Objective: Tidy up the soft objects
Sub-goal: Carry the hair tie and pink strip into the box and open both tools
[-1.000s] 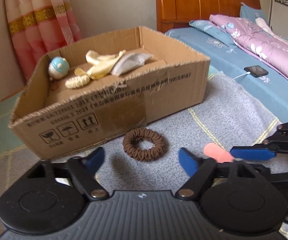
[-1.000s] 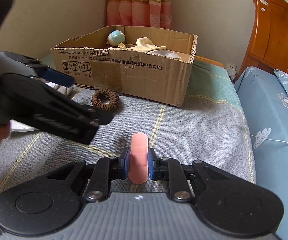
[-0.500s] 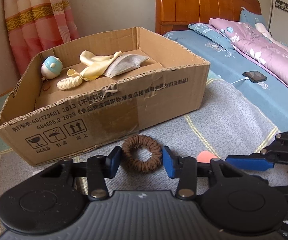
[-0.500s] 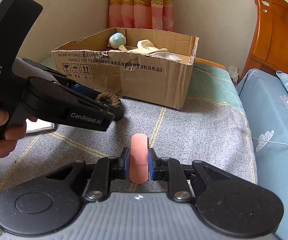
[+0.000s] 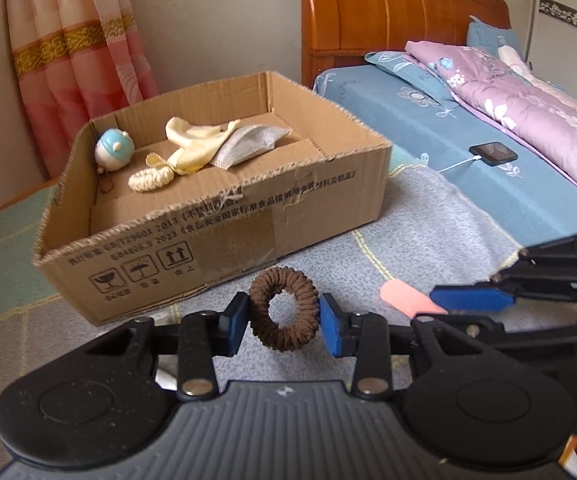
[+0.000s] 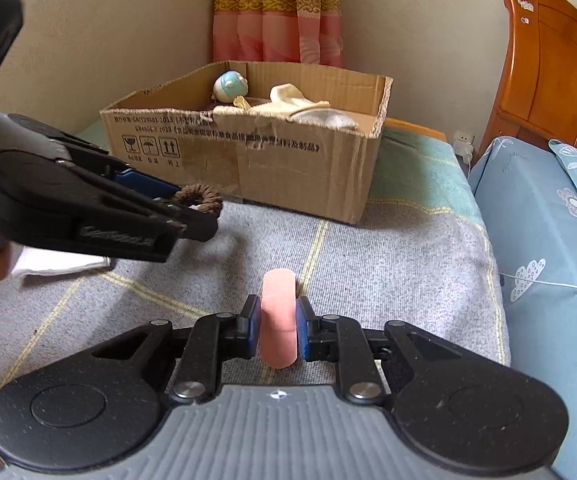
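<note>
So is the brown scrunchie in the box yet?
Out: the brown scrunchie sits between the left gripper's just-closing pads, in front of the cardboard box.

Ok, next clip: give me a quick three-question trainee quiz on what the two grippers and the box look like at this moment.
1. True or false: the left gripper is shut on the brown hair tie.
2. What does the right gripper hold?
A. a phone
B. a pink sponge
C. a white cloth
3. Fill in: the blue and white ball toy lies inside the ____.

Key:
1. True; its jaws have just been closing, the tie is between them and looks lifted off the blanket.
2. B, the pink sponge.
3. cardboard box.
</note>
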`<state>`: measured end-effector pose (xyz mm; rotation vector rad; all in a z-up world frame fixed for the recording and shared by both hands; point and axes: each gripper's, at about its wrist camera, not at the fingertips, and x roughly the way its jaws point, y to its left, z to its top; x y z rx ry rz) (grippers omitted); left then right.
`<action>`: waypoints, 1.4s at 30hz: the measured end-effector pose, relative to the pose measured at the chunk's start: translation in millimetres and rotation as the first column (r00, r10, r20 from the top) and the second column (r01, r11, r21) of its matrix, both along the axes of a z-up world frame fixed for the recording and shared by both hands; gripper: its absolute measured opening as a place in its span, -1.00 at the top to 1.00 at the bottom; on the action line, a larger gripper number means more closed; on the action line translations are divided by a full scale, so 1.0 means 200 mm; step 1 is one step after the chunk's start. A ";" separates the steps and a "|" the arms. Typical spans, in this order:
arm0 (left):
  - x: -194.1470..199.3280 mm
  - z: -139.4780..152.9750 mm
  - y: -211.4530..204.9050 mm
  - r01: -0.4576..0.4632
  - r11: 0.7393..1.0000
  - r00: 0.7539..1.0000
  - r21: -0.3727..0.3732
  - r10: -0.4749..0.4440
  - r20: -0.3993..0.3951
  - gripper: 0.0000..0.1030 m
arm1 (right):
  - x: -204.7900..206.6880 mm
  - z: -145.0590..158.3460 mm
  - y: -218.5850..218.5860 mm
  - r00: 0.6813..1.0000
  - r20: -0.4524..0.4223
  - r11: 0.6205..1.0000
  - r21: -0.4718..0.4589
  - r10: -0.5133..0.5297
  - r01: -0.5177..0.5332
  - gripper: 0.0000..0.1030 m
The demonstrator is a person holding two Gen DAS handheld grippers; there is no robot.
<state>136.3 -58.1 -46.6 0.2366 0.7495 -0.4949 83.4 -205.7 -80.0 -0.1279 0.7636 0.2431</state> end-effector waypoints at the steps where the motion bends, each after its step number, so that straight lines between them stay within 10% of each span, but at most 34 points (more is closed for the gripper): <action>1: -0.01 0.02 0.01 0.005 1.000 1.000 0.001 -0.005 0.004 0.28 | -0.01 0.01 0.00 1.000 0.007 1.000 -0.004 0.003 -0.003 0.57; 12: 0.13 0.35 0.02 -0.025 0.999 0.988 -0.036 0.030 0.151 0.27 | -0.05 0.13 -0.02 0.998 0.067 1.000 -0.013 0.010 -0.010 0.57; 14: 0.21 0.35 0.01 -0.076 0.996 0.980 -0.036 0.082 0.181 0.10 | -0.06 0.16 -0.03 0.997 0.079 1.000 -0.020 0.014 -0.013 0.57; 17: 0.28 0.34 0.01 -0.155 0.988 0.961 -0.025 0.157 0.227 -0.83 | -0.07 0.19 -0.03 0.995 0.098 0.999 -0.031 0.013 -0.010 0.57; 42: -0.20 0.23 0.27 -0.227 0.974 0.969 0.016 0.224 0.107 -0.89 | 0.43 0.55 0.05 0.975 0.214 0.998 -0.015 0.059 -0.057 0.57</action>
